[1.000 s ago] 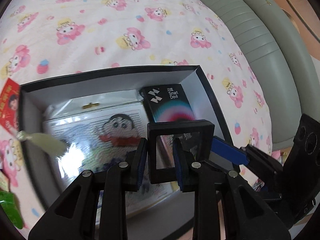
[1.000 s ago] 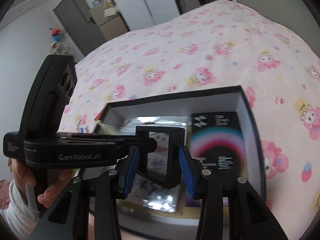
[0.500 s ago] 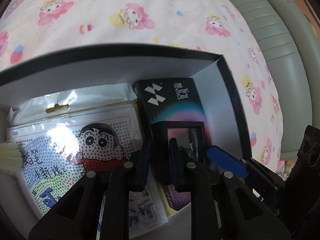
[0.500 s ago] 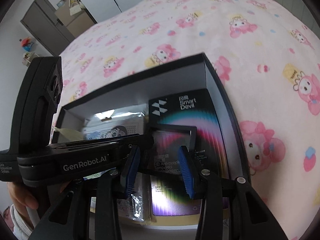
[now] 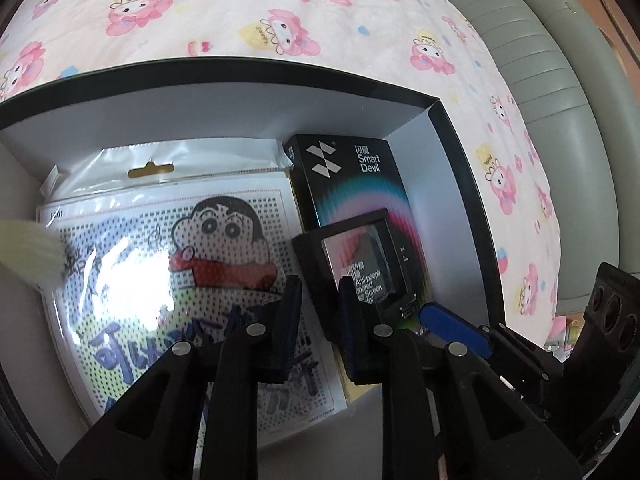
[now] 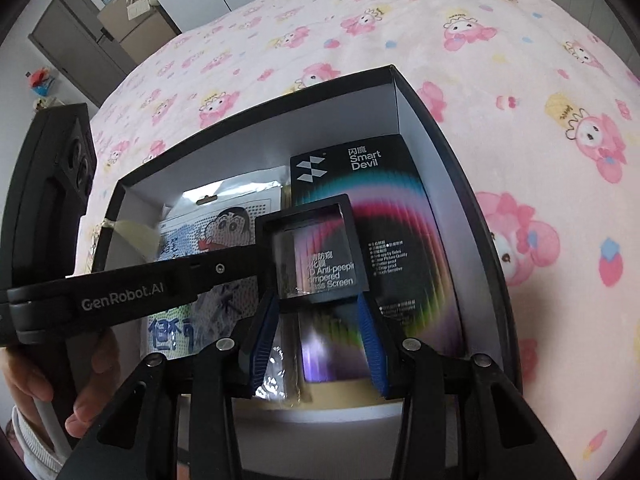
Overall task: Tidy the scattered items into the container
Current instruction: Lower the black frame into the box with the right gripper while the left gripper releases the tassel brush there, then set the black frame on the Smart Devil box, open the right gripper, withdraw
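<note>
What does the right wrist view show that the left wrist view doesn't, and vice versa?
Only the right wrist view: the person's hand on the left tool, the GenRobot.AI lettering, and the room's door and cabinets behind the bed.

Only the left wrist view: the grey-green padded headboard, and the left gripper closed on the near edge of the black frame.

Both: the open black box, the Smart Devil box, the cartoon bead-kit pack, the pink cartoon bedspread, and the frame held over the Smart Devil box.
</note>
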`<state>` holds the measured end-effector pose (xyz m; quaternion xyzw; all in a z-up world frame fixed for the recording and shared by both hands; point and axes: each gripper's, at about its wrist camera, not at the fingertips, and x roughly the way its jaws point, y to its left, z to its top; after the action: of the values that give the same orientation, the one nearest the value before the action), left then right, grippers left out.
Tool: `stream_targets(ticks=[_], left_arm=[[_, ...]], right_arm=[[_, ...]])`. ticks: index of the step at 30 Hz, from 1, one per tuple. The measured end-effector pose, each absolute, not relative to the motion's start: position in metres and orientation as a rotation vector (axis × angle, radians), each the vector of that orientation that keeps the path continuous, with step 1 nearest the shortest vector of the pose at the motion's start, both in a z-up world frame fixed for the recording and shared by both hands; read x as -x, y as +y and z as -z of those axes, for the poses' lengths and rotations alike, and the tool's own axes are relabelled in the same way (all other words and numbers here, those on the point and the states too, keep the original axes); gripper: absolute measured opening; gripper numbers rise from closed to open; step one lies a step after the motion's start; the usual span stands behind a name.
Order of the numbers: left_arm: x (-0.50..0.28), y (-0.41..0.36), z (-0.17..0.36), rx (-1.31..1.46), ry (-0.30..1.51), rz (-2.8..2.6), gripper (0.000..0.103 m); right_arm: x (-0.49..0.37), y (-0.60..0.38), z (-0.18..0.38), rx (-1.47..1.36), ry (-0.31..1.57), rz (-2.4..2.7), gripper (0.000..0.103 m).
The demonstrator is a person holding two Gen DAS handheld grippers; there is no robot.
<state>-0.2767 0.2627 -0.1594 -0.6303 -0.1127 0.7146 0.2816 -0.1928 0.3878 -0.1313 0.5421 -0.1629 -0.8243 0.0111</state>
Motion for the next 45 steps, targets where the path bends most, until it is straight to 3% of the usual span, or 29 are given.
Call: stream_targets(ticks=[7, 11, 20, 28, 40, 45], left_arm=[[0.279, 0.252, 0.157, 1.677, -0.362, -1.929, 0.019], [0.273, 0.255, 0.161, 1.786, -0.255, -1.894, 0.02], [0.279, 0.27, 0.168, 1.788, -0.25, -1.865, 0.018], [0.299, 0.28, 0.167, 1.743, -0.27, -1.874, 0.018], [0.277, 0.271, 0.152, 1.756, -0.194, -1.768, 0.019], [0.291, 0.282, 0.161, 1.78, -0.212, -1.709, 0.019]], right_arm=[[0.189, 0.391, 0.132, -1.678, -0.559, 2.54, 0.037], [0.196, 0.377, 0.145, -1.735, -0.502, 2.47, 0.037], [0.211, 0.376, 0.153, -1.775, -0.457, 2.482, 0.037], [0.217, 0.392, 0.149, -1.725, -0.611, 2.466, 0.037], [0.195, 0.402, 0.122, -1.707, -0.434, 2.602, 0.036], [0.201, 0.403, 0.132, -1.733, -0.473, 2.554, 0.036]])
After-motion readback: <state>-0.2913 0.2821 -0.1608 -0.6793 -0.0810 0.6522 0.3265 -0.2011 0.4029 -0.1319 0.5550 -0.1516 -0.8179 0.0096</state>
